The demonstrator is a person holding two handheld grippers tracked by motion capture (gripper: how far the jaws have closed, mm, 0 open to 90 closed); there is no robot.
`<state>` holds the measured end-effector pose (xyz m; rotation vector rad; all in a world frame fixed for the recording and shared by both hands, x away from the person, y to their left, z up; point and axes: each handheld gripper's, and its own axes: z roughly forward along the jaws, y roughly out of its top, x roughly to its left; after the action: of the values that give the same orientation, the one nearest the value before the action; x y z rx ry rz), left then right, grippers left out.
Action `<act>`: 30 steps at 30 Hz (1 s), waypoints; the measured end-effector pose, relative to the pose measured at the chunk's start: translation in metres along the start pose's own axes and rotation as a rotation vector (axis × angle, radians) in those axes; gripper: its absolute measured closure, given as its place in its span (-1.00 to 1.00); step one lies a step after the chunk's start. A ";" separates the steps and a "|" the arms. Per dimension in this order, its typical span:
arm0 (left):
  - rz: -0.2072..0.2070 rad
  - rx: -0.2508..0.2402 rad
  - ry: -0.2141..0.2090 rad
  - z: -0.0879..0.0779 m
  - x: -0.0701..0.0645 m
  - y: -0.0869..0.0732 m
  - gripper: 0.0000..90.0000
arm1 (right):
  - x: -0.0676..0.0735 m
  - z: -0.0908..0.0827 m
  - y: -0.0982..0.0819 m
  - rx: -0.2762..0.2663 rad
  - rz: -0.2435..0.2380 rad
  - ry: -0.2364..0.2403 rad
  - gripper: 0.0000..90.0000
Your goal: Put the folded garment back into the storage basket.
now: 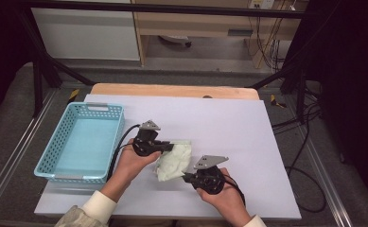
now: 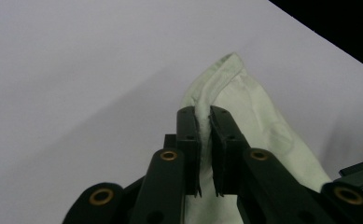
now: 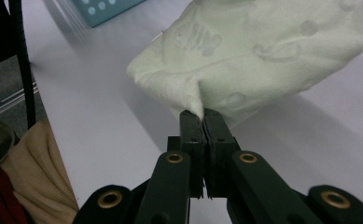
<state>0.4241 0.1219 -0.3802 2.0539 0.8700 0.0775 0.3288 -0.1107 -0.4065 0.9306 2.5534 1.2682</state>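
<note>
lab: black frame rig (image 1: 39,71), trailing floor cables (image 1: 309,156).

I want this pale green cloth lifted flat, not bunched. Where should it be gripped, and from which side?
Grip the pale green cloth by its edges at opposite ends, as now: the left gripper is shut on a folded hem, coming from the blue basket side, and the right gripper pinches a corner point from the person's near side. Thin, limp fabric offers only hems and corners.

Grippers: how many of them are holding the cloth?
2. The left gripper pinches the cloth at its upper edge; the right gripper pinches its lower corner, both near the table's middle.
</note>
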 end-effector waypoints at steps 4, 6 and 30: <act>-0.015 -0.005 -0.002 -0.004 0.005 0.003 0.84 | -0.001 -0.001 0.011 -0.004 -0.007 0.015 0.97; -0.022 -0.007 0.001 -0.007 0.007 0.005 0.84 | -0.001 -0.001 0.017 0.000 -0.021 0.019 0.97; -0.014 -0.015 0.020 -0.039 0.021 0.031 0.84 | 0.004 0.006 0.059 -0.010 -0.070 0.076 0.97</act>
<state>0.4429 0.1512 -0.3388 2.0357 0.8931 0.0966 0.3553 -0.0781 -0.3649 0.7986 2.6088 1.3198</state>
